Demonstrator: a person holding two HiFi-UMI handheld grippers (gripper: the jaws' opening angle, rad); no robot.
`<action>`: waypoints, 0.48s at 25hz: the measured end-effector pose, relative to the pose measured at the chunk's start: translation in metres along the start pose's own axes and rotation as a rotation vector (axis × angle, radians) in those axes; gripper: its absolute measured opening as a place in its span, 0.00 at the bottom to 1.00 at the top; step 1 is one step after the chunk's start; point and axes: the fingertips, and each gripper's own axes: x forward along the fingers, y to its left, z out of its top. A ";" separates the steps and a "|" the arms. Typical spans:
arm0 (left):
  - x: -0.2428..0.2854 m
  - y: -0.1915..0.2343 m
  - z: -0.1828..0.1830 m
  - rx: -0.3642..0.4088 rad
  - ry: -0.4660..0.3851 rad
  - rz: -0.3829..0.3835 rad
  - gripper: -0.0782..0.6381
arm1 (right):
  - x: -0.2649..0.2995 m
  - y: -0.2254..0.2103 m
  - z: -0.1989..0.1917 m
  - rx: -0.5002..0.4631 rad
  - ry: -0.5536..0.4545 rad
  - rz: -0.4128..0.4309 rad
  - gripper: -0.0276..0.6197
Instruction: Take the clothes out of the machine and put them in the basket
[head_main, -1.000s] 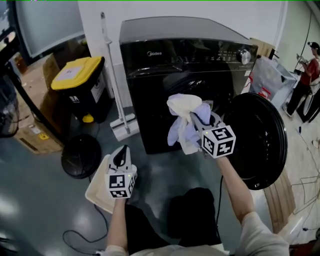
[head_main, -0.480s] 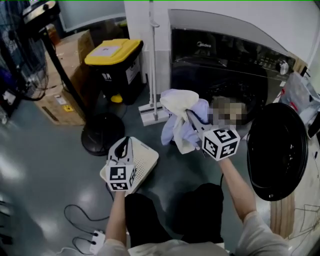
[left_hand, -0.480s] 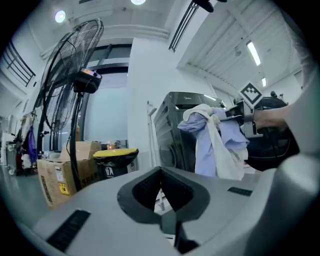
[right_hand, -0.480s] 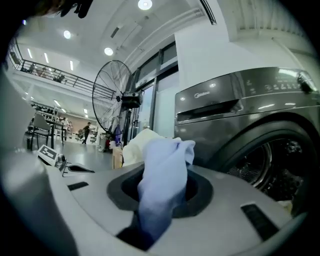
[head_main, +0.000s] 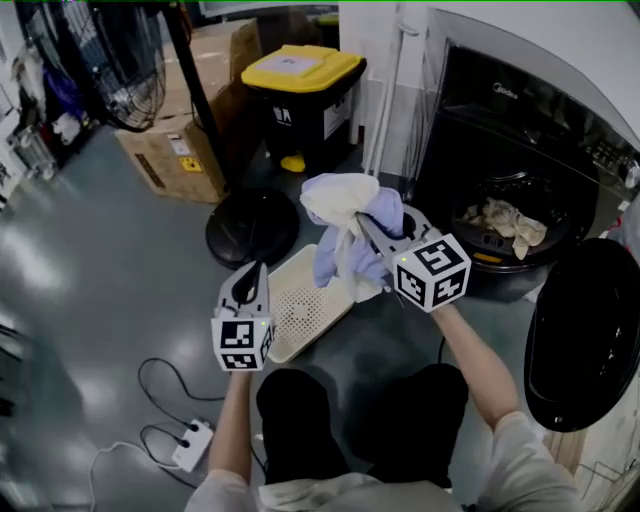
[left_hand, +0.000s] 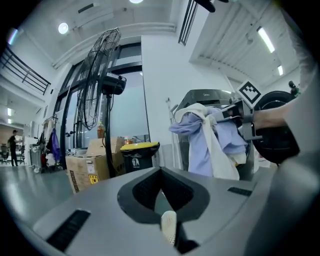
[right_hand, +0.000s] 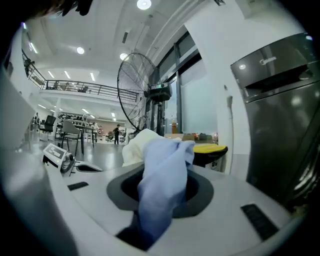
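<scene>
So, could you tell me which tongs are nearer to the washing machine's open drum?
The right. The right tongs, gripping a bundle of clothes, are just left of the drum in the head view; the left tongs are farther left, by the basket.

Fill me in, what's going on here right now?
A person is unloading a washing machine with a gripper in each hand. The right gripper has its jaws shut on a bundle of light blue and cream clothes, held up near the white basket on the floor. The left gripper is empty, jaws together, beside the basket. The machine's door is open and more laundry lies in the drum.
</scene>
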 end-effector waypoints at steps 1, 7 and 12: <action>-0.004 0.004 -0.002 -0.001 0.002 0.007 0.13 | 0.007 0.008 -0.001 0.000 0.005 0.023 0.23; -0.017 0.021 -0.011 -0.024 0.009 0.037 0.13 | 0.044 0.042 0.005 -0.004 0.027 0.121 0.23; -0.021 0.024 -0.019 -0.043 0.009 0.048 0.13 | 0.073 0.059 -0.001 -0.005 0.044 0.149 0.23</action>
